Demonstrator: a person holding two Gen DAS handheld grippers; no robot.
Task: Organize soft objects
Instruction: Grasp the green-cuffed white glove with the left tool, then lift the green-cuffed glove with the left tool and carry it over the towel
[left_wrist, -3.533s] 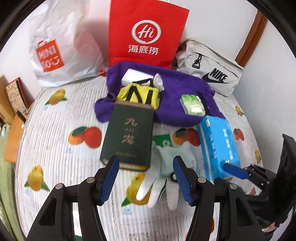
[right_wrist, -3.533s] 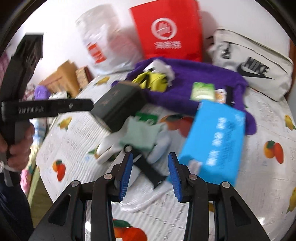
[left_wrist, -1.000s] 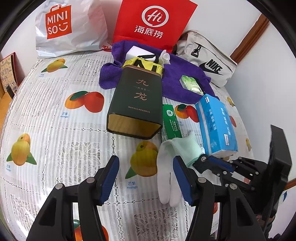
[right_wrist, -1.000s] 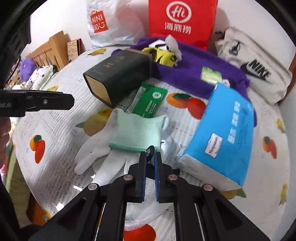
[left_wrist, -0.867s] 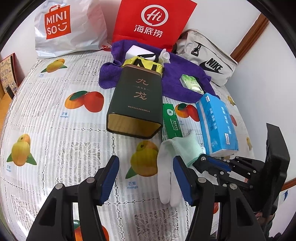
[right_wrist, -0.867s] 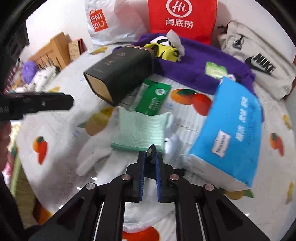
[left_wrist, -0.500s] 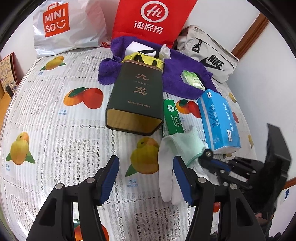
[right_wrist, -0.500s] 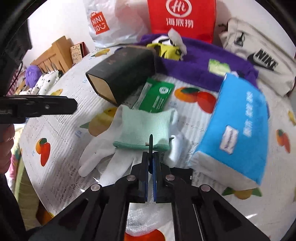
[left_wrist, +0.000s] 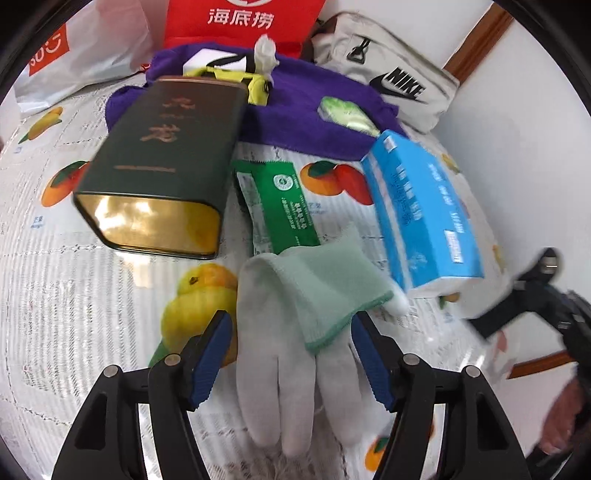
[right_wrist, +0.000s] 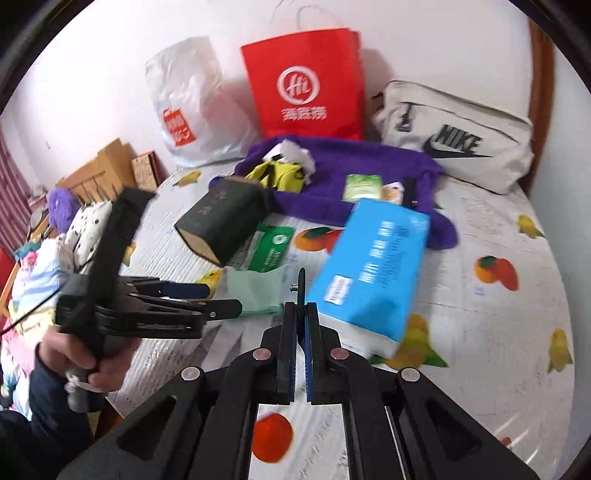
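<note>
A white knit glove with a pale green cuff (left_wrist: 295, 332) lies flat on the fruit-print cloth (left_wrist: 74, 295). My left gripper (left_wrist: 291, 354) hangs low over it, one blue pad on each side of the glove's fingers. Its jaws are opening and the pads do not press the glove. My right gripper (right_wrist: 301, 325) is lifted clear of the bed, shut on a small thin black object (right_wrist: 301, 282) that sticks up between its tips. From the right wrist view the glove (right_wrist: 255, 291) shows just beyond the left gripper (right_wrist: 214, 299). A blue tissue pack (left_wrist: 421, 210) lies right of the glove.
A dark green tin (left_wrist: 166, 147) and a green sachet (left_wrist: 280, 203) lie behind the glove. A purple towel (left_wrist: 306, 110) with small items, a red bag (right_wrist: 306, 85), a white plastic bag (right_wrist: 184, 99) and a Nike pouch (right_wrist: 458, 140) line the wall. A person's hand (right_wrist: 85, 358) holds the left gripper.
The left gripper dropped forward onto the glove and now straddles it, jaws a little wider. The right gripper stayed shut and rose up and back from the glove's cuff.
</note>
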